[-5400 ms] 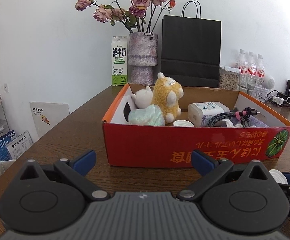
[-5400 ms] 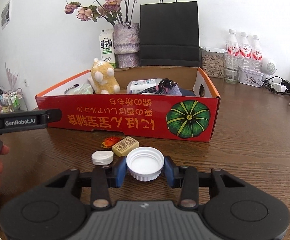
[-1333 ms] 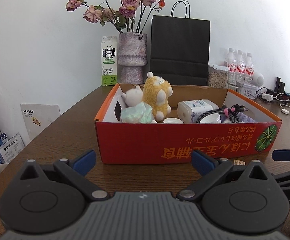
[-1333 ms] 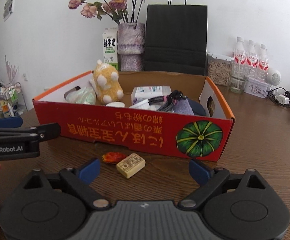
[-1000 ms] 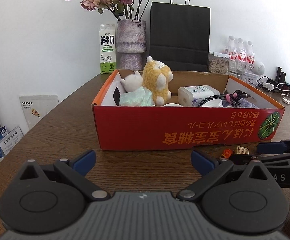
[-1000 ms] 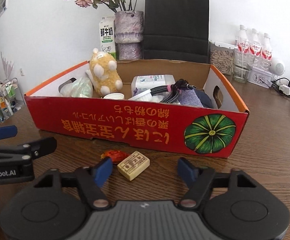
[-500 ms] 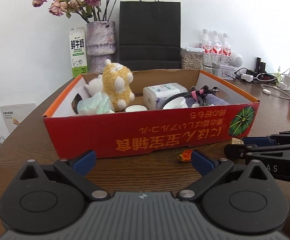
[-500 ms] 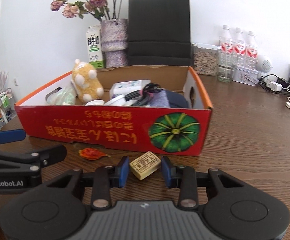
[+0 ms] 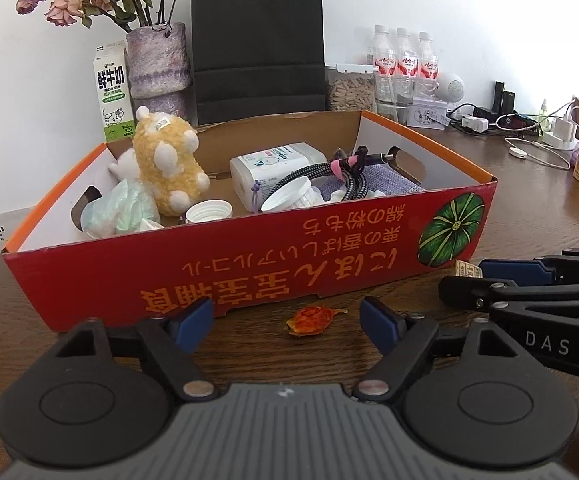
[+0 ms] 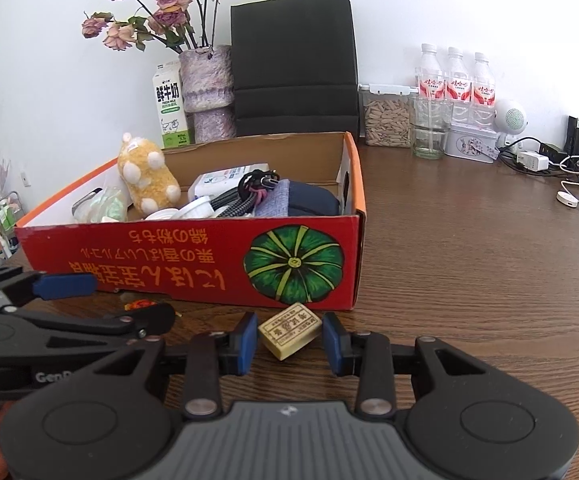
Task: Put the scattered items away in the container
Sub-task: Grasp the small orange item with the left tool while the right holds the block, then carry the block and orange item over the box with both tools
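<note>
Tan block on table before red box, between right claw pads, gap visible; square up, close fully. Left claw, closing, half-wide around orange wrapper; lower first.

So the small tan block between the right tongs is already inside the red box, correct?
No. The small tan block between the right tongs lies on the table, just outside the red box, as the right wrist view shows.

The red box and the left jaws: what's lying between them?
A small orange wrapped candy on the bare wooden table, just before the red box and between the open left gripper's jaws; the left wrist view shows it.
</note>
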`<state>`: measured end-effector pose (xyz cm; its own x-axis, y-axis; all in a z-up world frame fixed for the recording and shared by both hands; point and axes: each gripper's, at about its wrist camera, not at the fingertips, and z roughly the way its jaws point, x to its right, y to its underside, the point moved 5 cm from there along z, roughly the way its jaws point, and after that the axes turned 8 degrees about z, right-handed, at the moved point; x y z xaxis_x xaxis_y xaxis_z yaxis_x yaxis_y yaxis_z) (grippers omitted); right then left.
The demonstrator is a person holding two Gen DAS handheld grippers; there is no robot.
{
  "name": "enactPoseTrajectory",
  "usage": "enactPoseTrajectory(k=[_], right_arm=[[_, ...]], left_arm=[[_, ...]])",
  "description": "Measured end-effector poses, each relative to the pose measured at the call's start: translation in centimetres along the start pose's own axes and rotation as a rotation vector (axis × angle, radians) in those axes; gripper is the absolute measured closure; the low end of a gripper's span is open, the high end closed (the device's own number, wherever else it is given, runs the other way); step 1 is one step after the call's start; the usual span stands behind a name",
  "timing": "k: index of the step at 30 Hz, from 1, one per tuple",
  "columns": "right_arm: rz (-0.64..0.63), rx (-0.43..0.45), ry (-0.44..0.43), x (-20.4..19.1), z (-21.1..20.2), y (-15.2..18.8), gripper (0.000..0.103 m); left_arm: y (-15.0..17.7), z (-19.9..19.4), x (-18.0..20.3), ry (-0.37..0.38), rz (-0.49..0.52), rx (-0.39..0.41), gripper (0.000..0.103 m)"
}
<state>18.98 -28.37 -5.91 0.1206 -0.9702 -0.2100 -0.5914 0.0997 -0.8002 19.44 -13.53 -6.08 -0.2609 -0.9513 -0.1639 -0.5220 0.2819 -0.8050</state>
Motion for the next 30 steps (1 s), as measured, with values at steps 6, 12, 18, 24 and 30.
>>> enactPoseTrajectory(k=[6, 12, 18, 24, 30], right_arm=[[0.002, -0.005, -0.019, -0.2, 0.1, 0.1, 0.069], [0.005, -0.007, -0.024, -0.2, 0.1, 0.1, 0.069], [-0.008, 0.002, -0.02, -0.5, -0.1, 0.2, 0.069], [-0.009, 0.004, -0.044, -1.2, -0.8, 0.3, 0.069], [-0.033, 0.06, -0.091, -3.1, -2.6, -1.2, 0.069]], left_arm=[[0.2, 0.6, -0.2, 0.04, -0.036, -0.03, 0.053], [0.3, 0.2, 0.0, 0.047, -0.031, -0.016, 0.09], [0.3, -0.6, -0.3, 0.046, -0.044, 0.007, 0.09], [0.2, -2.3, -1.2, 0.052, -0.07, 0.048, 0.09], [-1.3, -5.2, -2.7, 0.041, -0.091, 0.159, 0.09]])
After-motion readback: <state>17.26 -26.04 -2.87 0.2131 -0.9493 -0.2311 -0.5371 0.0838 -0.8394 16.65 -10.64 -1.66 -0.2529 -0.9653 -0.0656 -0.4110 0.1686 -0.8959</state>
